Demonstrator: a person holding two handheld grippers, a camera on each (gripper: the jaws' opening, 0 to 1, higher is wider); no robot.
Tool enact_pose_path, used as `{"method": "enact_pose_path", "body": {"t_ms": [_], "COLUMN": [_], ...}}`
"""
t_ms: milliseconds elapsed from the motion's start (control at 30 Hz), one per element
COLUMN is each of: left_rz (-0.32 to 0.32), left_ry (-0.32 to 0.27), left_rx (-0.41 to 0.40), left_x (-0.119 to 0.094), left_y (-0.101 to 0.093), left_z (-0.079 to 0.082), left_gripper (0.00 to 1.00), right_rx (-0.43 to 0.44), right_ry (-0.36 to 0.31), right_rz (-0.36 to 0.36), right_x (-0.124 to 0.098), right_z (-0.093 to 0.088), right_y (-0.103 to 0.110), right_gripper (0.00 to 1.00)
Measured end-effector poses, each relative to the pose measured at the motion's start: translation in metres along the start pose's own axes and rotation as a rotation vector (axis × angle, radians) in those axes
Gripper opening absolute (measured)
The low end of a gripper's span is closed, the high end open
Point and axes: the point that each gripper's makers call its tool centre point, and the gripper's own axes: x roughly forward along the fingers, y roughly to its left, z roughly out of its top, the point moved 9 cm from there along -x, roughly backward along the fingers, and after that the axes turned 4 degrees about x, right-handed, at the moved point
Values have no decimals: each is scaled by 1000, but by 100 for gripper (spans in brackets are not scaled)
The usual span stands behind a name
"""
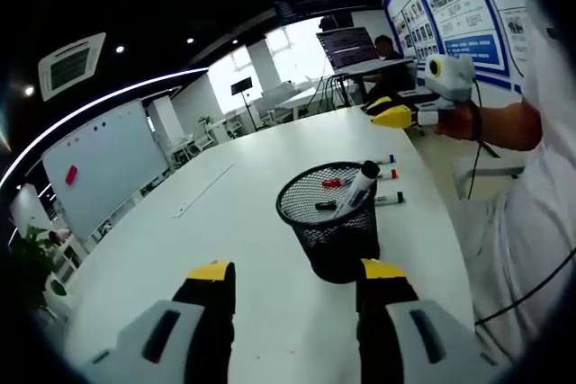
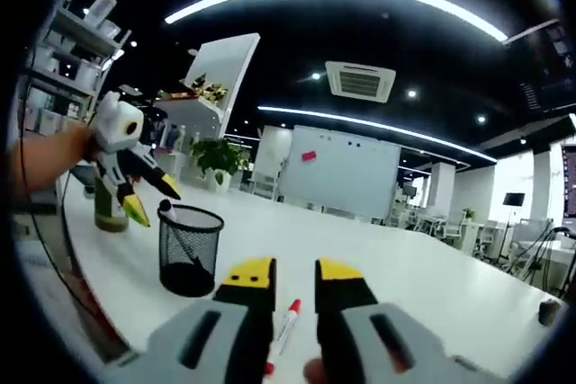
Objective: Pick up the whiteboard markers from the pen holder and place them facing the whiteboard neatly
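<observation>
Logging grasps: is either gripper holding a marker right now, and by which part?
Neither. The left gripper and right gripper are open; a red-capped marker lies on the table.

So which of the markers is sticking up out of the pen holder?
The black-capped white marker, leaning on the rim of the mesh pen holder. The red-capped one lies low inside it, and two more lie flat on the table behind.

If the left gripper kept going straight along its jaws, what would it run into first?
Most likely the black mesh pen holder, which stands on the white table just ahead of the open left gripper, nearer the right-hand jaw. Depth is hard to judge here.
</observation>
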Motion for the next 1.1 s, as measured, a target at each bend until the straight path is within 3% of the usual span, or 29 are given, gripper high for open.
{"method": "enact_pose_path", "body": {"t_ms": [567, 700, 967, 1100], "left_rz": [1, 1, 4, 4], "left_ry": [-1, -3, -5, -6], "left_rx": [0, 0, 0, -1], "left_x": [0, 0, -1, -1], "left_y": [-2, -2, -4, -4], "left_z": [1, 2, 2, 2], "left_gripper": [55, 55, 55, 55], "right_rx": [40, 97, 123, 132], "right_ry": [-34, -25, -21, 28], "right_rz": [66, 165, 269, 328], "right_x": [16, 19, 26, 31], "right_z": [25, 29, 38, 38], "right_y": [11, 19, 27, 35], "right_gripper": [19, 20, 21, 23]}}
